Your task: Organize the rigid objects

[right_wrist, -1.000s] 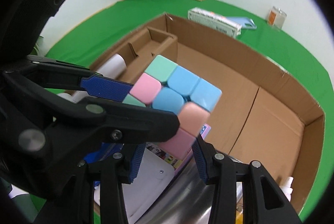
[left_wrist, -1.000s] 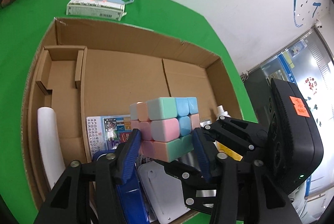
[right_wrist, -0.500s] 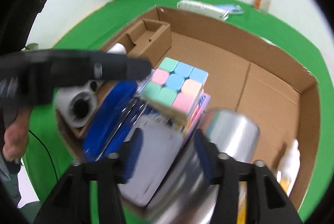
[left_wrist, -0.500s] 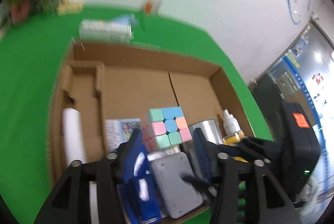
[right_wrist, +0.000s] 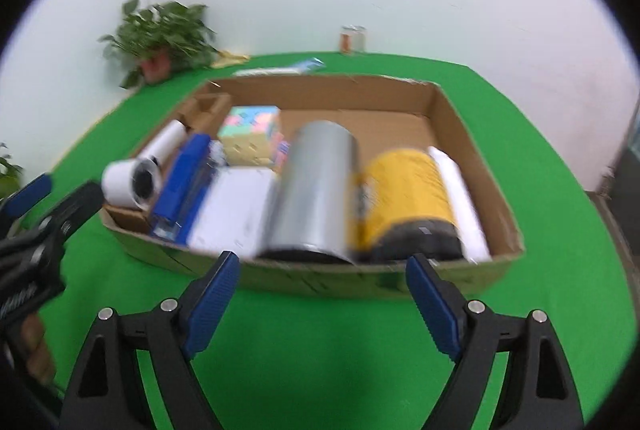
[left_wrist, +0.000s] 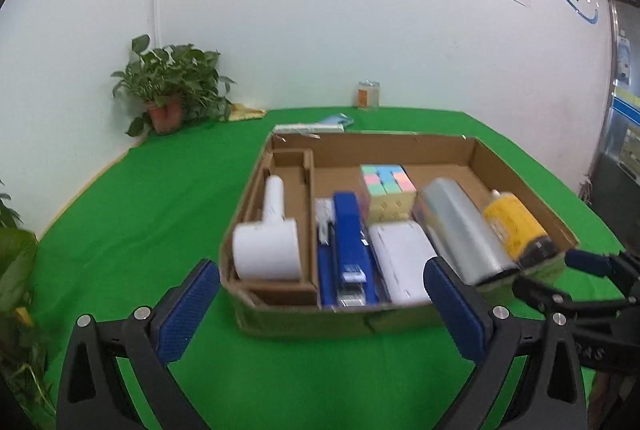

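A shallow cardboard box point(left_wrist: 520, 185) point(right_wrist: 472, 149) lies on the green table. In it rest a pastel puzzle cube point(left_wrist: 386, 191) point(right_wrist: 250, 133), a blue stapler point(left_wrist: 350, 250) point(right_wrist: 180, 185), a white case point(left_wrist: 400, 262), a silver can point(left_wrist: 460, 230) point(right_wrist: 316, 189), a yellow bottle point(left_wrist: 514, 226) point(right_wrist: 404, 197) and a white roller point(left_wrist: 268, 246) point(right_wrist: 132, 177). My left gripper point(left_wrist: 320, 306) is open and empty, in front of the box. My right gripper point(right_wrist: 320, 302) is open and empty, also before the box's near wall.
A potted plant point(left_wrist: 172, 89) stands at the back left by the wall. A small jar point(left_wrist: 368, 93), a flat white carton point(left_wrist: 308, 127) and a blue phone case point(left_wrist: 336, 119) lie behind the box. Green table surrounds the box.
The left gripper let go of the puzzle cube, which now rests in the box. Both grippers pulled back out of the box toward the near side and opened wide.
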The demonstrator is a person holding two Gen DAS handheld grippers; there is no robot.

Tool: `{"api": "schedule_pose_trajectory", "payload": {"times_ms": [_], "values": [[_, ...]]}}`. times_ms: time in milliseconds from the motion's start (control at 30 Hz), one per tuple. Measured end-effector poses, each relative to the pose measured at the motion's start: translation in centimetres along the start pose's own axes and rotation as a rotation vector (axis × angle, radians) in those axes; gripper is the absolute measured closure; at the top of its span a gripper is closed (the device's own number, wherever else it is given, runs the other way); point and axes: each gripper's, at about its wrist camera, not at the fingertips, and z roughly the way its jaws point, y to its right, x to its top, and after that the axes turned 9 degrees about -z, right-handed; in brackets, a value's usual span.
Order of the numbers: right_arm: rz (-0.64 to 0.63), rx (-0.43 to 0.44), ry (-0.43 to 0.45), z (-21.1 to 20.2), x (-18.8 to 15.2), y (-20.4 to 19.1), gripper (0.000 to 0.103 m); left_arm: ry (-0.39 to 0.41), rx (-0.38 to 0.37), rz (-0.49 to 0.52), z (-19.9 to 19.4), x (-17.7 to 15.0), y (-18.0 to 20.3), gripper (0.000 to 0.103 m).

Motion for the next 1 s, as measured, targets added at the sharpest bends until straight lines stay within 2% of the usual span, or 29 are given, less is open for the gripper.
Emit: {"api": "schedule_pose_trajectory", "payload": {"times_ms": [133, 300, 467, 667, 1000], "values": [[-0.027, 0.014, 0.031, -1.3, -0.7, -0.6, 0.018, -0.005, -0.030, -0.010, -1.8, -1.5, 0.7, 0.000], [-0.043, 0.008, 0.083, -3.5, -1.6, -1.2, 0.018, 0.051, -0.032, -0.032, -5.1, -1.6, 1.4, 0.000], [-0.045, -0.012, 0.107, -5.0, -3.0, -1.1, 0.018, 0.051, -0.041, -0.013, -6.8, -1.9, 2.6, 0.000], [-0.036, -0.020, 0.125, -5.9, -4.9, -0.7, 0.018, 0.041, -0.043, -0.001, -7.7, -2.9, 3.7, 0.000], [-0.021, -0.034, 0.138, -6.4, -6.0, -0.7, 0.018, 0.018, -0.035, 0.007, -7.8, -4.0, 3.8, 0.000]]}}
